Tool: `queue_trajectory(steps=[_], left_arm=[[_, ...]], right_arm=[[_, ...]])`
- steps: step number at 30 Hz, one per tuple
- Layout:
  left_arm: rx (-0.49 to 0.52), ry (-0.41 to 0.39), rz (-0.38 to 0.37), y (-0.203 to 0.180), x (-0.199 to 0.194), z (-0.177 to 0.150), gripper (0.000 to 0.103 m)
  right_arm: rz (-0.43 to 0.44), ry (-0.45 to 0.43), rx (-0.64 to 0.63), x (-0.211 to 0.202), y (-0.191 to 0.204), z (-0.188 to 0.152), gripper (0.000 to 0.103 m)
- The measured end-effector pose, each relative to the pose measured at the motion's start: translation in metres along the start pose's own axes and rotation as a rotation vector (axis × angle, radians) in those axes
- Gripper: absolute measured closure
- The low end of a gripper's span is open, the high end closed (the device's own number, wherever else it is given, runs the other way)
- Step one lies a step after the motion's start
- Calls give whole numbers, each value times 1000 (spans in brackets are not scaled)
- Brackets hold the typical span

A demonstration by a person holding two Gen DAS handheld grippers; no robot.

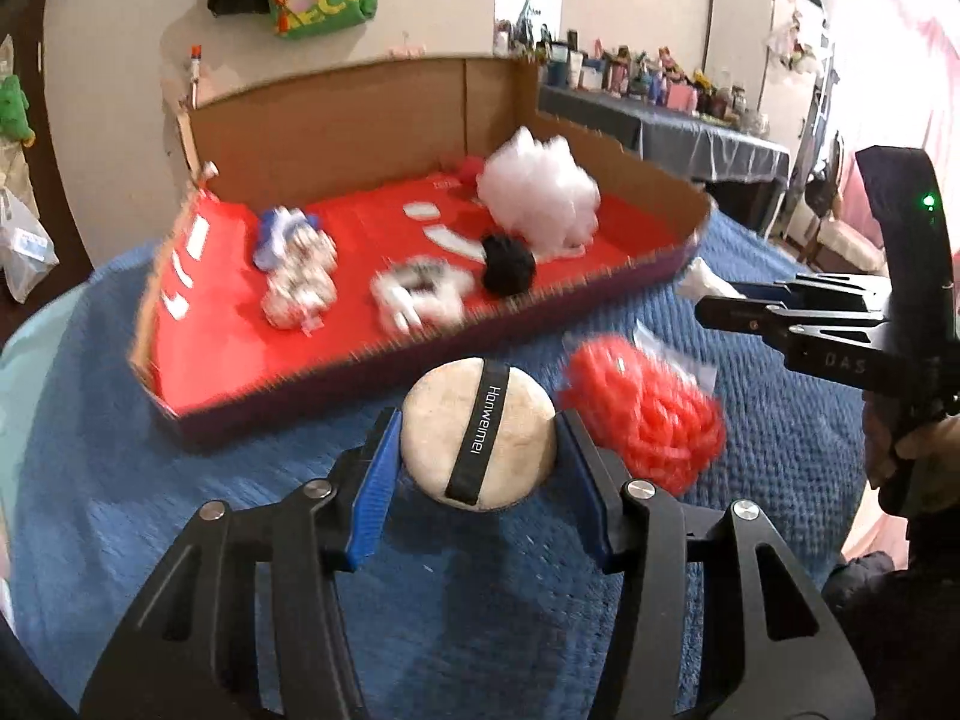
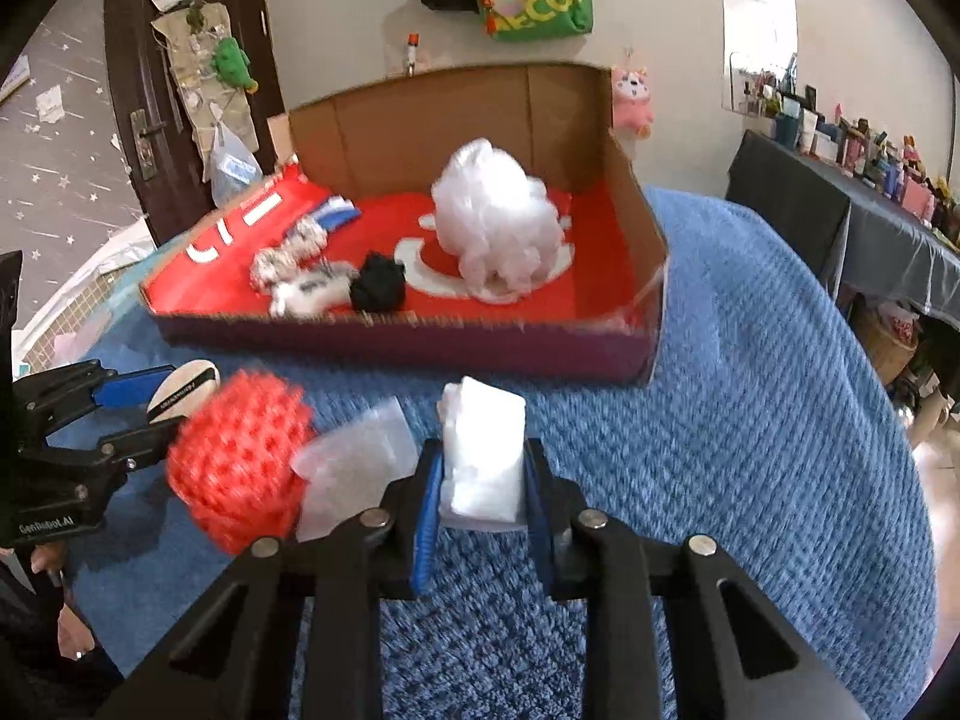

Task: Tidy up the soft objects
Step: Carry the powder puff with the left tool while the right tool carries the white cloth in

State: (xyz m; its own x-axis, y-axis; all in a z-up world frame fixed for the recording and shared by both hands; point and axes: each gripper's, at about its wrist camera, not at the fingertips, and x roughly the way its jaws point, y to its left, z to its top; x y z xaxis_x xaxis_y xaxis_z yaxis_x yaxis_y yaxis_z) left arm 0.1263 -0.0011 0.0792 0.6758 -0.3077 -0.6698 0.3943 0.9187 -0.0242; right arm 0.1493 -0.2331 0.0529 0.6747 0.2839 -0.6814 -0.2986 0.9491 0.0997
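My left gripper (image 1: 478,435) is shut on a round beige powder puff (image 1: 438,426) with a black strap, held above the blue cloth in front of the cardboard box (image 1: 336,132). My right gripper (image 2: 483,468) is shut on a white sponge block (image 2: 487,450). The left gripper with the puff (image 2: 183,390) also shows at the left of the right wrist view. A red mesh scrubber (image 1: 645,405) (image 2: 237,462) lies on the cloth between the grippers. In the red-floored box lie a white mesh pouf (image 2: 495,228), a black ball (image 2: 378,283) and patterned soft pieces (image 1: 297,276).
The blue knitted cloth (image 2: 750,390) covers the table. A clear plastic bag (image 2: 354,462) lies beside the red scrubber. A dark table with many small items (image 2: 840,180) stands at the right. A door (image 2: 180,90) with hanging items stands at the back left.
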Motion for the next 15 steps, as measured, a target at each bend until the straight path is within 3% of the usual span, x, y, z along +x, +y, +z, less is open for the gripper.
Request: queue_trajectory(steps=[7, 15], left_arm=[[5, -8, 2, 28, 2, 31, 54], [12, 80, 1, 57, 32, 53, 54]], right_arm=[[51, -47, -40, -5, 5, 40, 75], [132, 31, -121, 25, 7, 84, 75]])
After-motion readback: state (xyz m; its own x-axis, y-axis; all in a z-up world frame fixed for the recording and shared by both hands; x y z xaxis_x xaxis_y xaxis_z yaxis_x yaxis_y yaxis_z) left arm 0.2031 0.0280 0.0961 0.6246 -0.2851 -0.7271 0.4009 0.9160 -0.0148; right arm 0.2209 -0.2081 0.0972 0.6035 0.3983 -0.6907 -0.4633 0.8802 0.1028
